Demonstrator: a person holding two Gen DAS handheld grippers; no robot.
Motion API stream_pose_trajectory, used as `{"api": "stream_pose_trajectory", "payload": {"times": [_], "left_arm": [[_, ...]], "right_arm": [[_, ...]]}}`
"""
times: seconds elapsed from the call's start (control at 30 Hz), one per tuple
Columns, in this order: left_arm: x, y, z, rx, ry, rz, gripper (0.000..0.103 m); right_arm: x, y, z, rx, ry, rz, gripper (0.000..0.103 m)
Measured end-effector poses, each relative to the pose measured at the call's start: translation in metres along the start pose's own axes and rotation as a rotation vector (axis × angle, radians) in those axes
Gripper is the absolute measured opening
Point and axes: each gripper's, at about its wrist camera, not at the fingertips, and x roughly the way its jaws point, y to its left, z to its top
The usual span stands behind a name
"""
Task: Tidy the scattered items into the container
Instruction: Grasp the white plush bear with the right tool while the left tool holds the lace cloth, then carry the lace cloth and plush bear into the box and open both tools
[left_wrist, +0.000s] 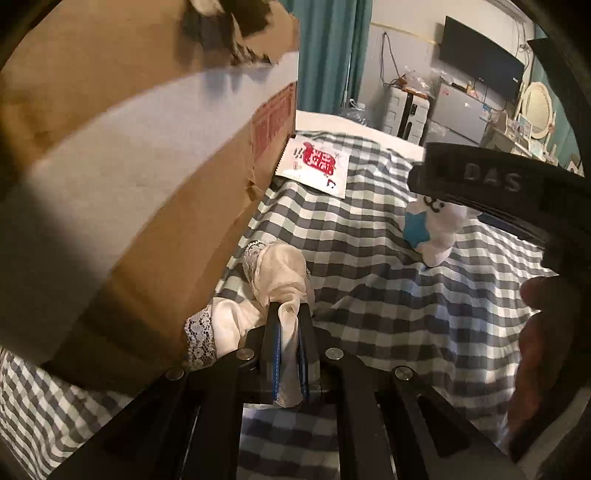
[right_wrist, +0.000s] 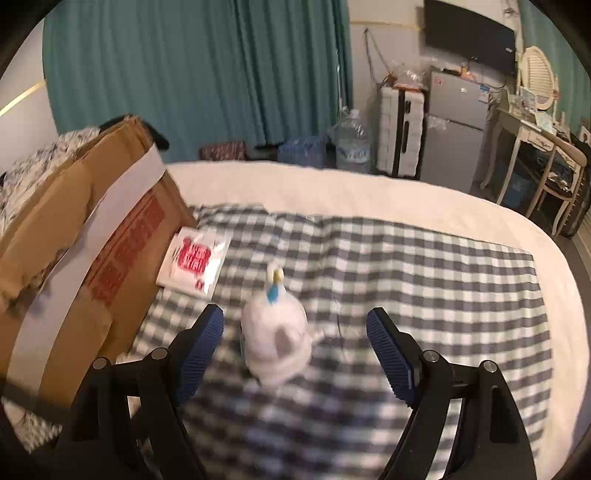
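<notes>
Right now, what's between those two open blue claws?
The white plush toy, lying untouched on the checked blanket between the right gripper's open jaws, seen in its own view.

My left tool (left_wrist: 290, 332) is matte black, its linkage arms pinned with round silver rivets, and blue ribbed pads line the inner faces of its two fingers. My right tool (right_wrist: 295, 350) has the same build: black arms, silver rivets and dark blue ribbed pads (right_wrist: 388, 350). From the left wrist, its black housing carries raised letters reading "DAS".
</notes>
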Motion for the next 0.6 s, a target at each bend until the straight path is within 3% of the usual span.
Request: {"api": "stream_pose_trajectory", "payload": {"times": [0.03, 0.07, 0.1, 0.37, 0.6], "left_arm": [[0.001, 0.000, 0.001, -0.005, -0.006, 0.001, 0.007], [0.001, -0.001, 0.001, -0.008, -0.009, 0.004, 0.007], [0.002, -0.002, 0.002, -0.007, -0.007, 0.010, 0.007], [-0.006, -0.010, 0.007, 0.020, -0.008, 0.034, 0.007], [-0.049, -0.018, 0.007, 0.006, -0.008, -0.069, 0.007]], "right_arm": [[0.004, 0.000, 0.000, 0.006, 0.001, -0.004, 0.075], [0.010, 0.000, -0.001, 0.002, 0.013, -0.006, 0.052], [0.016, 0.000, -0.001, -0.017, 0.041, 0.016, 0.037], [-0.006, -0.010, 0.011, -0.005, 0.023, 0.076, 0.038], [-0.075, -0.019, 0.023, 0.029, -0.023, 0.044, 0.038]]}}
